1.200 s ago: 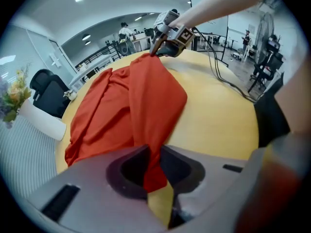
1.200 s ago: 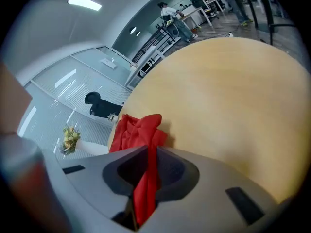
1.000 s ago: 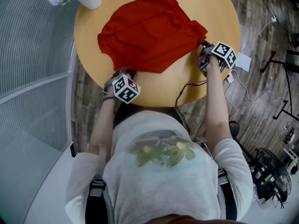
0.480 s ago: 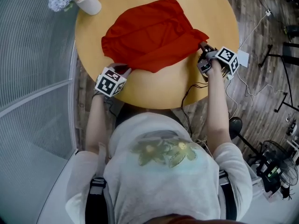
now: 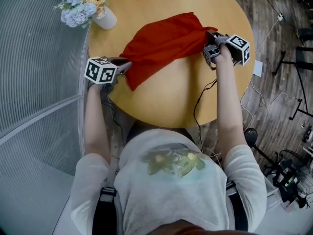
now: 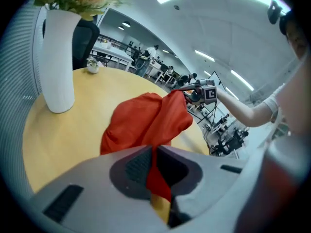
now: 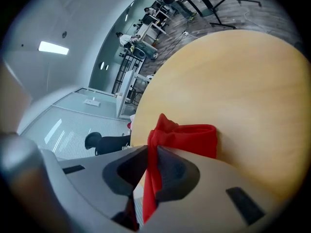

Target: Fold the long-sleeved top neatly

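Observation:
The red long-sleeved top [image 5: 159, 45] hangs bunched between my two grippers over the round wooden table [image 5: 186, 97], its far part still resting on the tabletop. My left gripper [image 5: 128, 65] is at the table's left edge, shut on a corner of the top. In the left gripper view a strip of the red top [image 6: 146, 123] is pinched between the left gripper's [image 6: 153, 154] jaws. My right gripper [image 5: 210, 34] is at the right, shut on the other corner. The right gripper view shows the red top [image 7: 187, 137] gathered between the right gripper's [image 7: 148, 161] jaws.
A white vase of flowers [image 5: 105, 18] stands at the table's far left, close to the left gripper; it shows large as the vase [image 6: 56, 62] in the left gripper view. A metal grille lies left of the table. Cables and stands [image 5: 293, 111] cover the floor at right.
Both grippers have risen and moved away from me across the table with the top's near edge. The left one swung out leftward. The top went from lying flat to bunched and lifted.

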The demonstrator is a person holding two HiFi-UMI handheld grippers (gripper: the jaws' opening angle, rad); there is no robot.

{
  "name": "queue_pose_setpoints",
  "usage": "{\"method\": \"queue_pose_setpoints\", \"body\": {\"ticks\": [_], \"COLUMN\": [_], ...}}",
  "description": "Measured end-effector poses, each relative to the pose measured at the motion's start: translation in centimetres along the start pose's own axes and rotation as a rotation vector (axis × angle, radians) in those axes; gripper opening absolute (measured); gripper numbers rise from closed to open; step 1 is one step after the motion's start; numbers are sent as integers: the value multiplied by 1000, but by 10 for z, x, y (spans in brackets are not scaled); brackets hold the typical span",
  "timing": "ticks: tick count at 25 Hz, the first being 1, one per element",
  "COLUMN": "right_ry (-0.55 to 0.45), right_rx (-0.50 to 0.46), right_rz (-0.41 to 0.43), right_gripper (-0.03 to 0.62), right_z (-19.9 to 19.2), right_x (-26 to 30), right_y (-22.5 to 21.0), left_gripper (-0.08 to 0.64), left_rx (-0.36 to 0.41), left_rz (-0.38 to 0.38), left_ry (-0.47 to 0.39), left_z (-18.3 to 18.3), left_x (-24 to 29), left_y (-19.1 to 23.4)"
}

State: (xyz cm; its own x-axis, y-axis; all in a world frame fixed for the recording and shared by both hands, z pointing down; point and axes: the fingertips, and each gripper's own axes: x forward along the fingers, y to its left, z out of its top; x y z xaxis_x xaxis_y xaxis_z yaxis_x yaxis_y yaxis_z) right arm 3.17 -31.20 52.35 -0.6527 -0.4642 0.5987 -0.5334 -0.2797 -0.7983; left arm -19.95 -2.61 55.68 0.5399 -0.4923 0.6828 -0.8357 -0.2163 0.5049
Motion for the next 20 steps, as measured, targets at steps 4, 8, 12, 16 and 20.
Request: {"method": "queue_pose_setpoints", "body": {"ticks": [4, 8, 12, 16, 20], "right_ry": [33, 32, 18, -20, 78], "right_rx": [28, -243, -506, -855, -1231], "right_rz": [42, 55, 4, -131, -200], "right_gripper": [229, 229, 229, 229, 229], "right_z": [-9, -20, -7, 19, 16], "right_x": [81, 90, 88, 79, 86], "right_y": [44, 69, 53, 30, 15], "left_gripper": [70, 84, 84, 149, 196], "left_rx": [-145, -149, -43, 201, 378], "left_rz": [100, 191, 204, 233, 244], "left_ry": [-19, -107, -146, -63, 18], "left_z": [9, 16, 29, 41, 51], "left_x": [4, -11, -5, 26, 75], "left_y": [79, 100, 75, 33, 4]}}
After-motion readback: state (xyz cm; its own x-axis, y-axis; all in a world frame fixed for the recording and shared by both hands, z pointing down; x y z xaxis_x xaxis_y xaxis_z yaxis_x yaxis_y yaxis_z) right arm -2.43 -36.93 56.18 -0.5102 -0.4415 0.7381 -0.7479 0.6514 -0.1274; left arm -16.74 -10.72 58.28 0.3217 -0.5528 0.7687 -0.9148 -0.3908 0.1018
